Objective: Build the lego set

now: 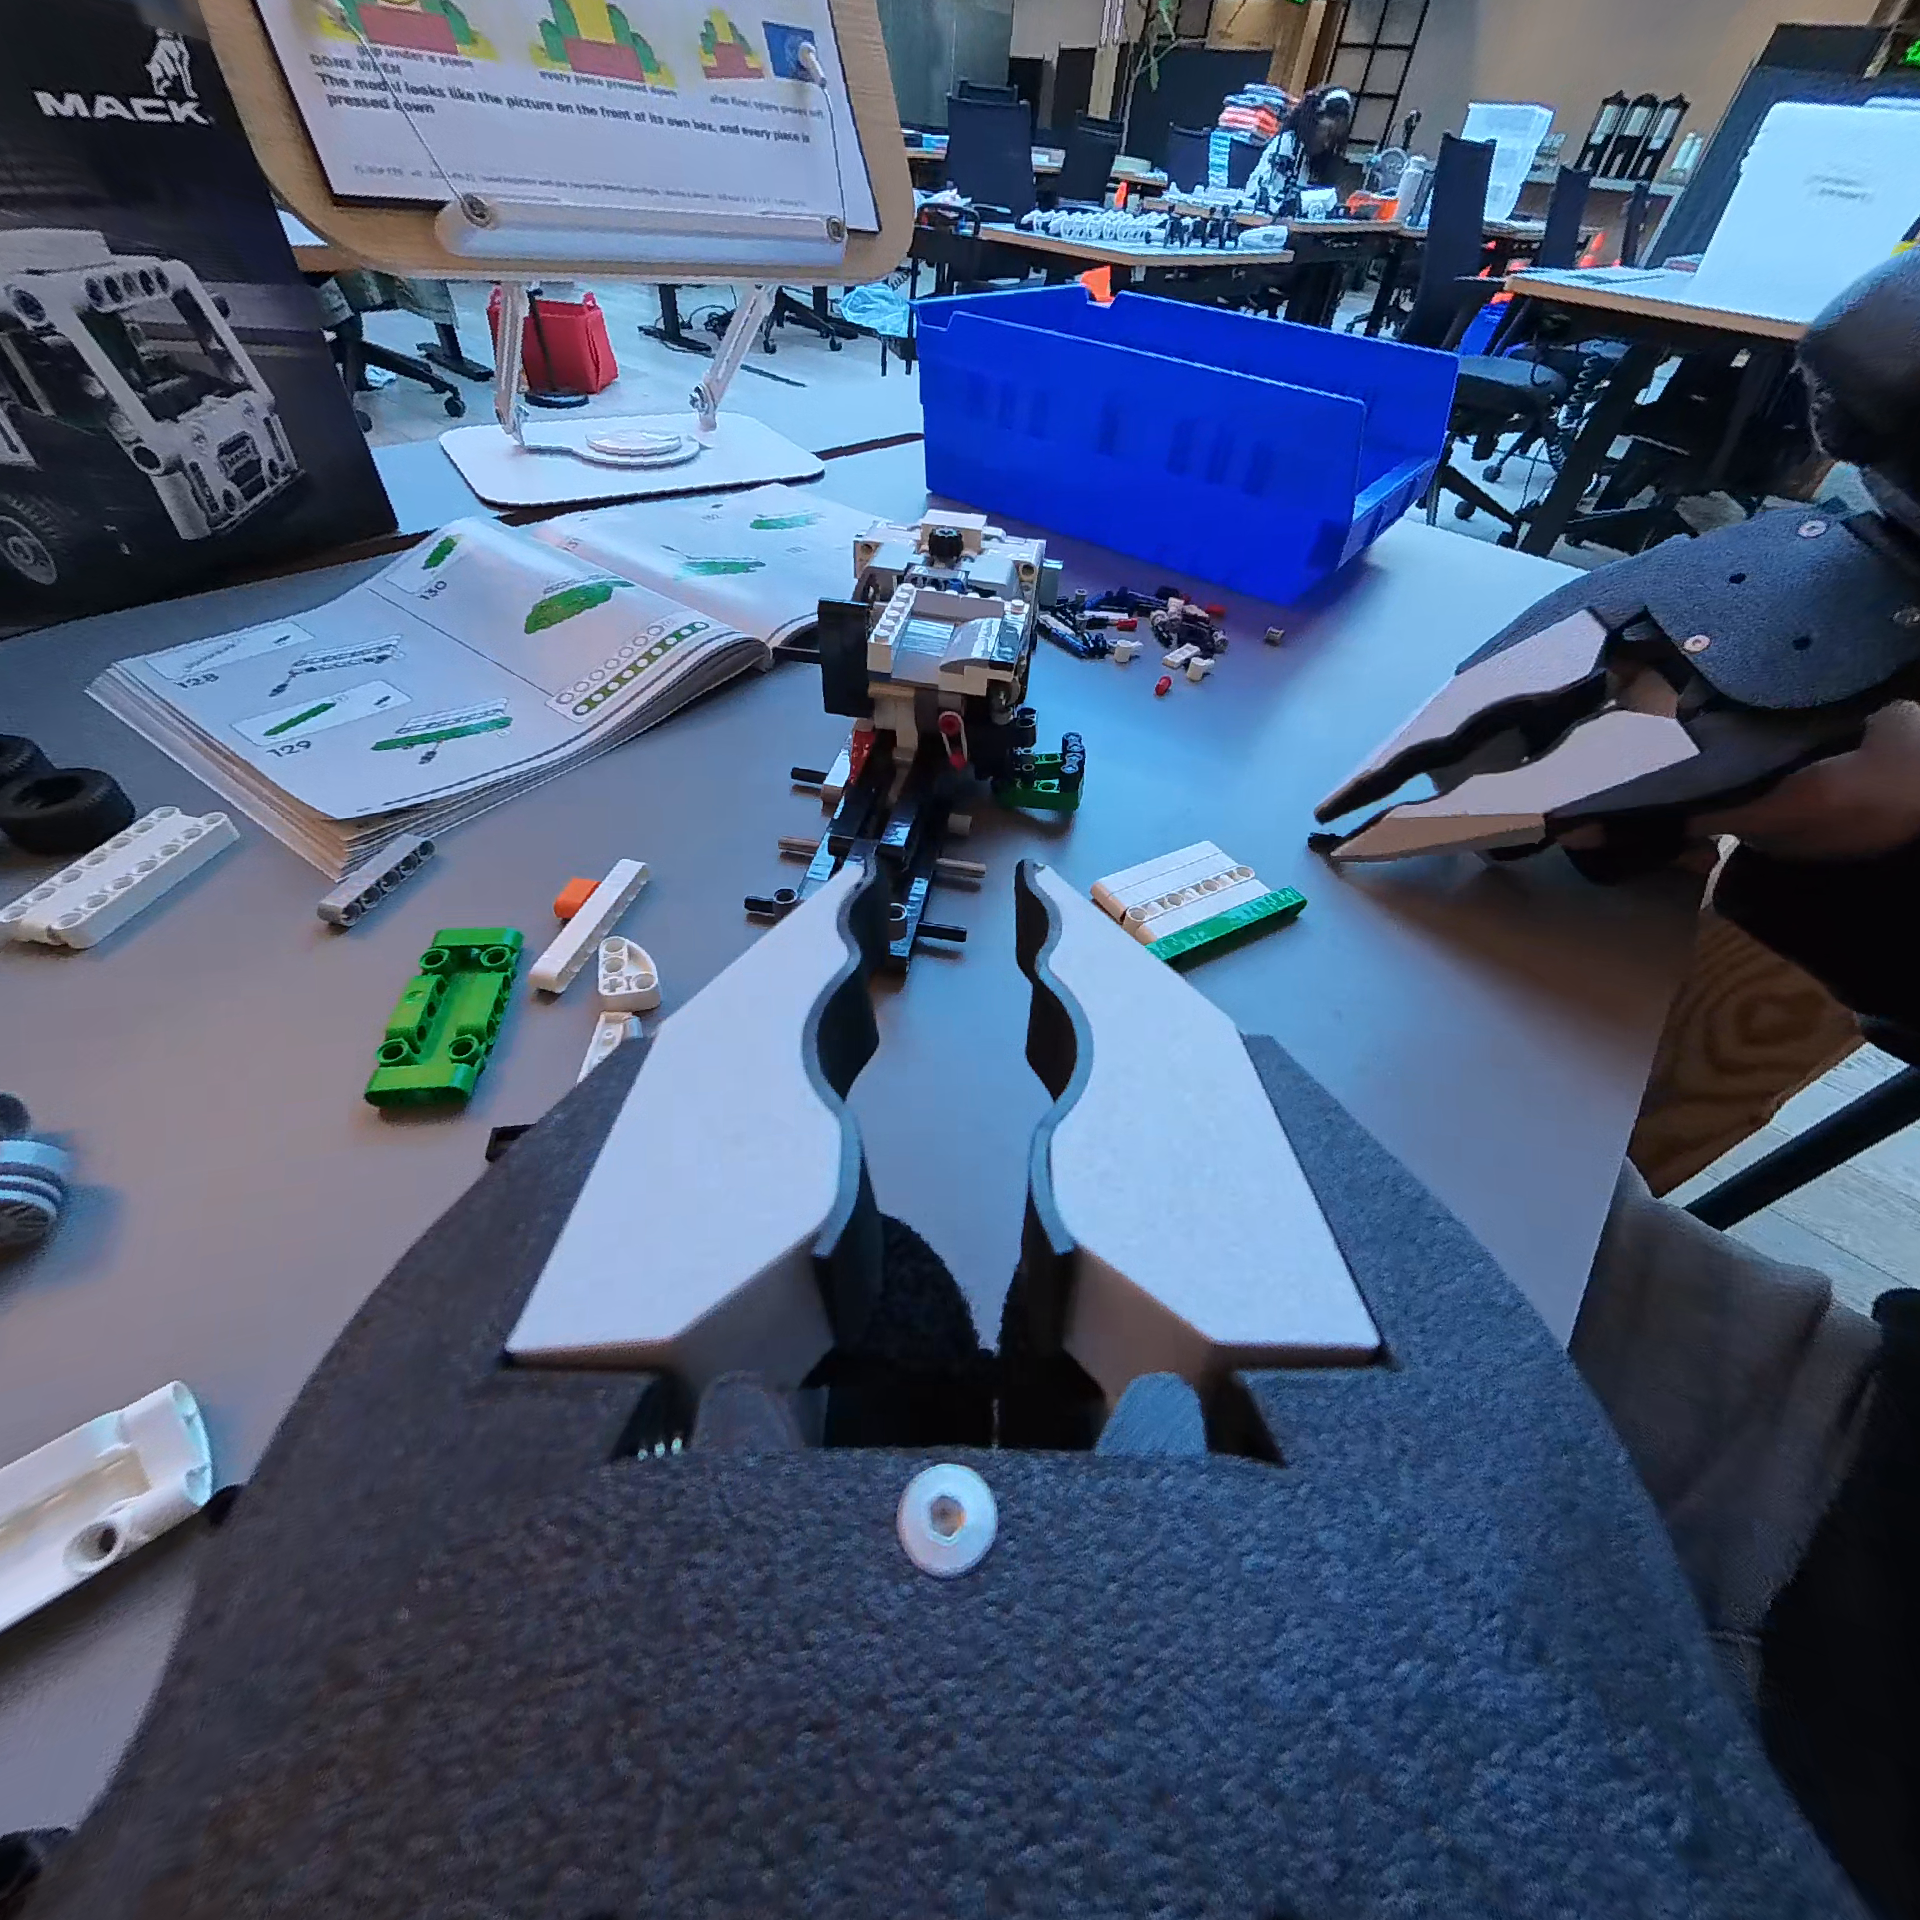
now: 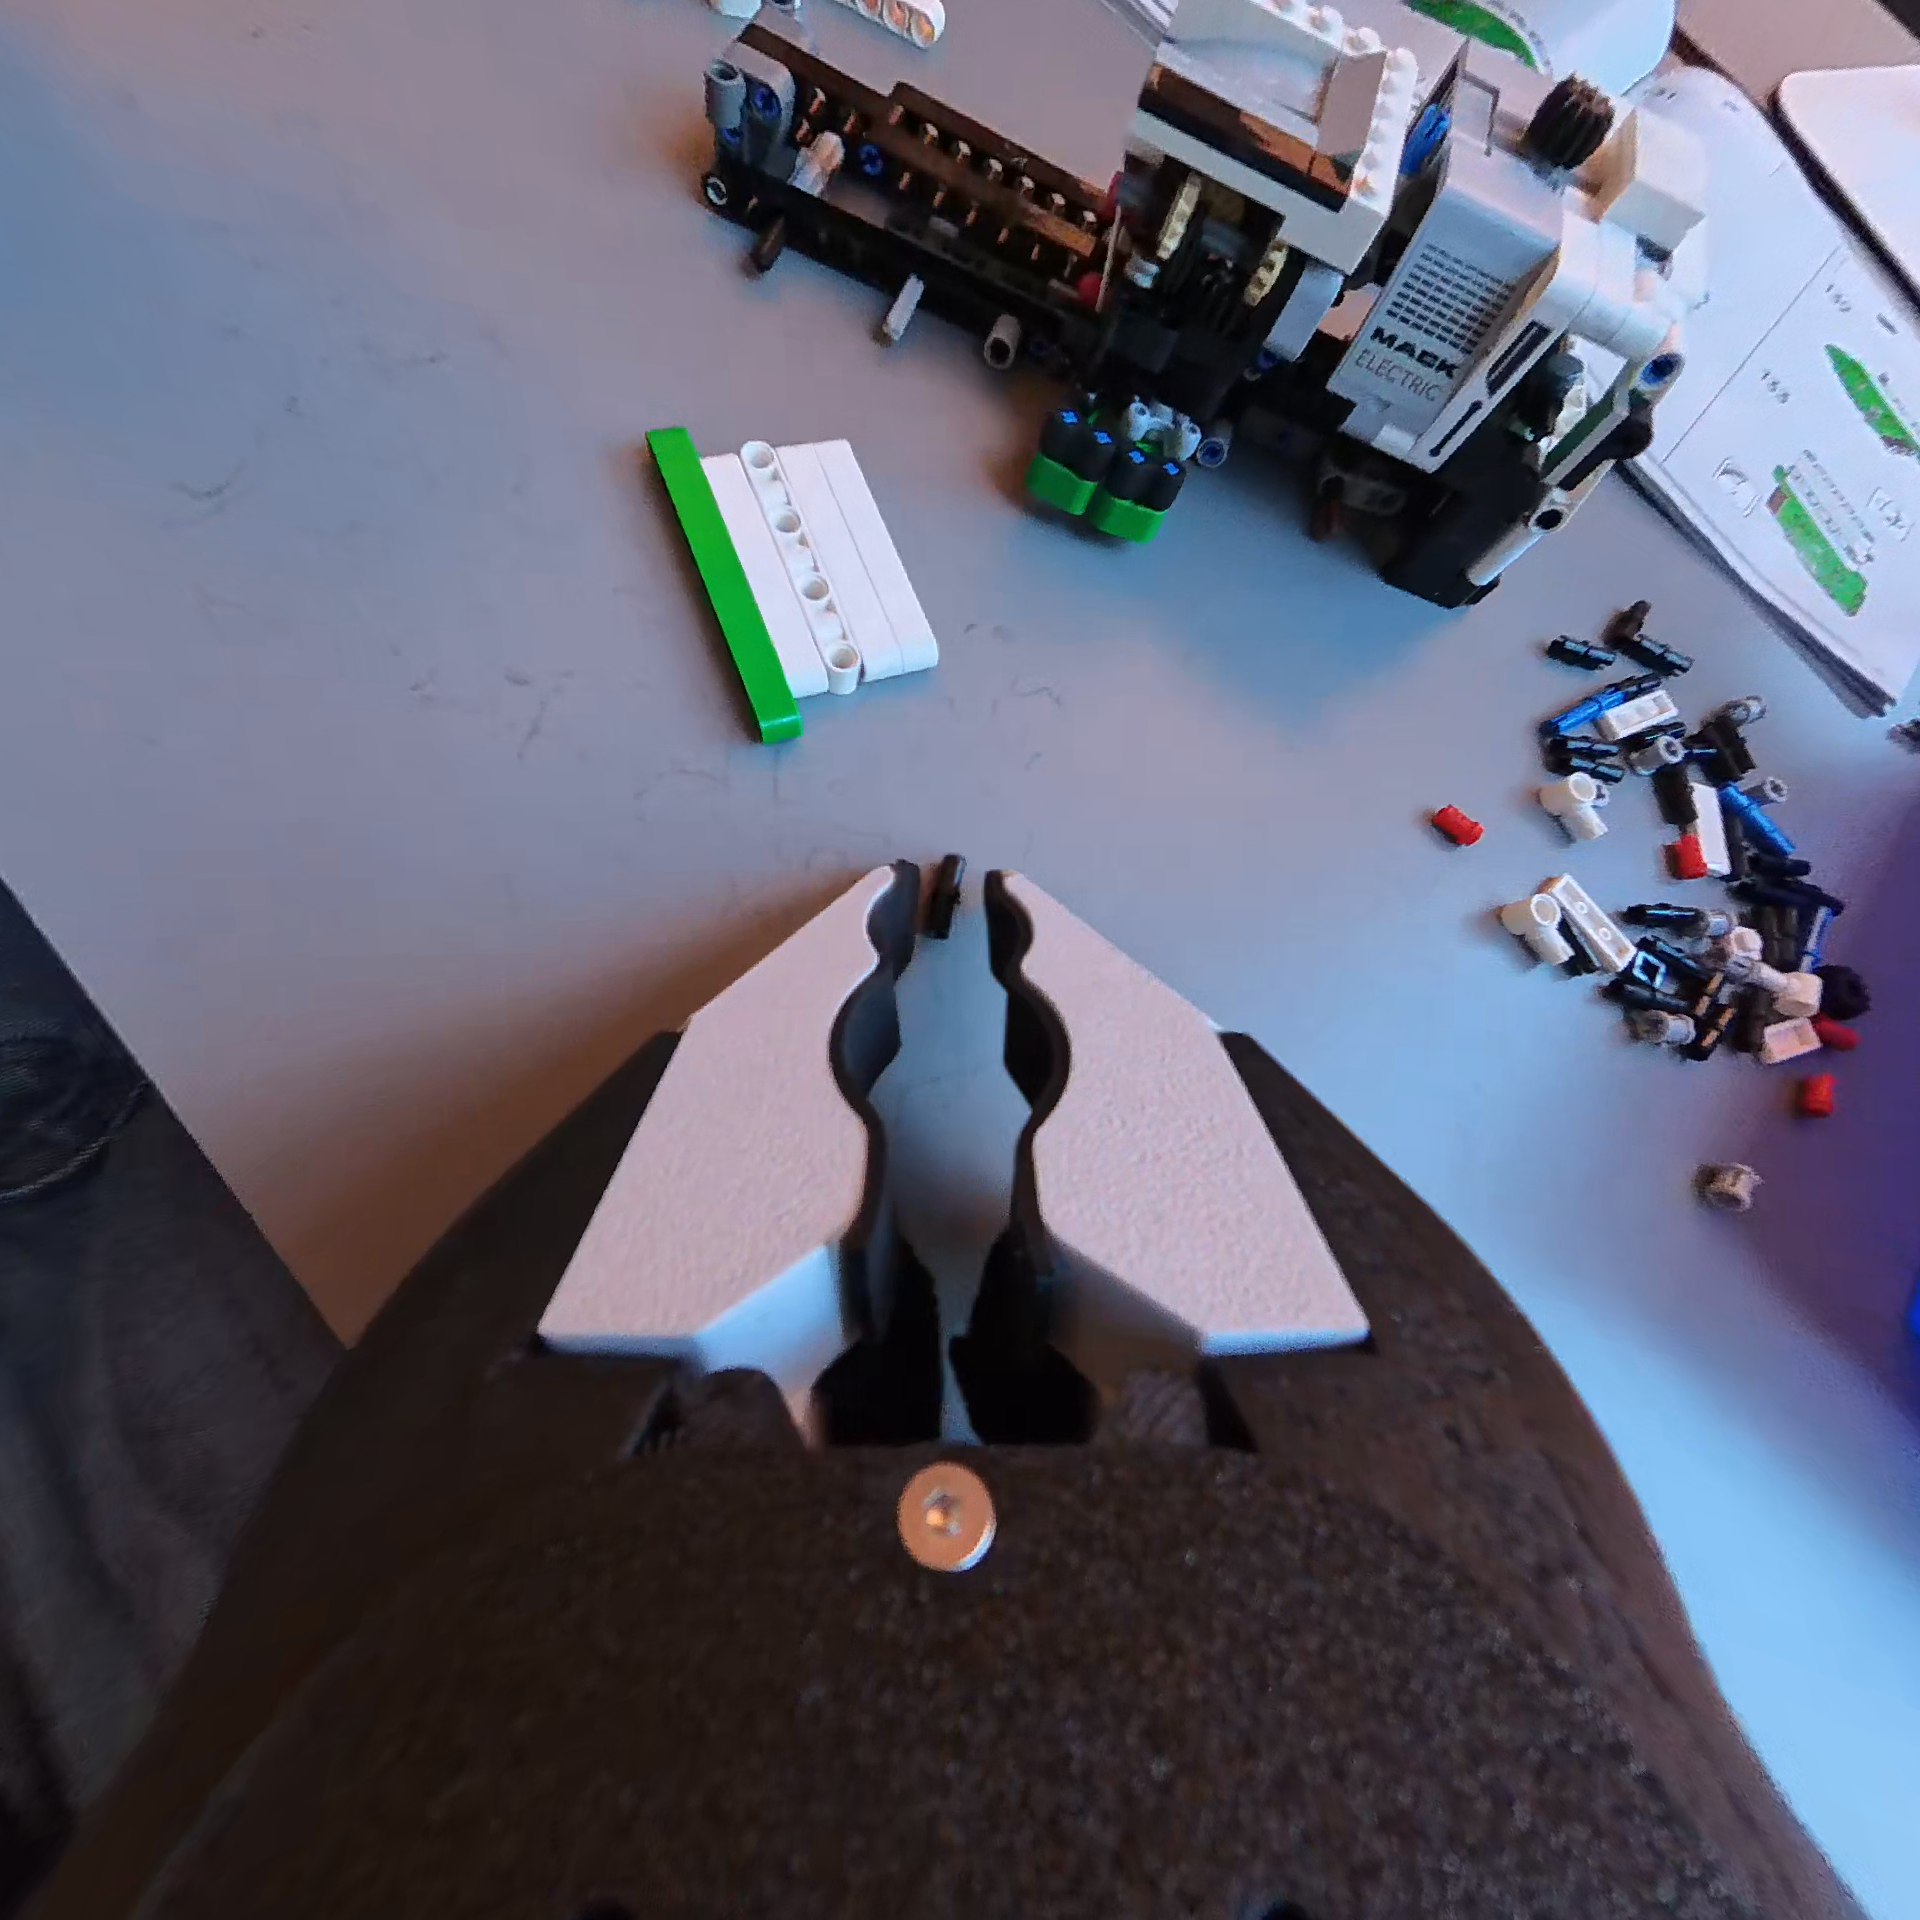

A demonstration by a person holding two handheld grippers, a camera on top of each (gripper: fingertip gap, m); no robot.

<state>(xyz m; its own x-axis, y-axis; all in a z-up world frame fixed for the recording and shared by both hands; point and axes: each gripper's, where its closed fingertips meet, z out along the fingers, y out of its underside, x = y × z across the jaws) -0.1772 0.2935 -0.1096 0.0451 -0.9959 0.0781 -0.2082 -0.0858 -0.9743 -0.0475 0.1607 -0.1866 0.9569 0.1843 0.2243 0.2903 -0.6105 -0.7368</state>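
Note:
A partly built white and black lego truck (image 1: 940, 644) stands mid-table with its black chassis tail pointing at me; it also shows in the right wrist view (image 2: 1299, 239). My left gripper (image 1: 940, 883) is open and empty, its tips just short of the chassis tail. My right gripper (image 2: 948, 881) is low over the table and narrowly open. A small black pin (image 2: 943, 902) lies between its tips with a thin gap on each side. The right gripper also shows in the left wrist view (image 1: 1328, 836). A panel of white beams with a green strip (image 2: 790, 571) lies beyond the right gripper.
An open instruction booklet (image 1: 468, 665) lies left of the truck. A blue bin (image 1: 1174, 436) stands behind it. A pile of small pins (image 2: 1683, 862) lies to the right. A green frame piece (image 1: 447, 1013), white beams (image 1: 114, 878) and black tyres (image 1: 62, 800) lie on the left. One gripper's finger ends stand about 20 cm off the other's.

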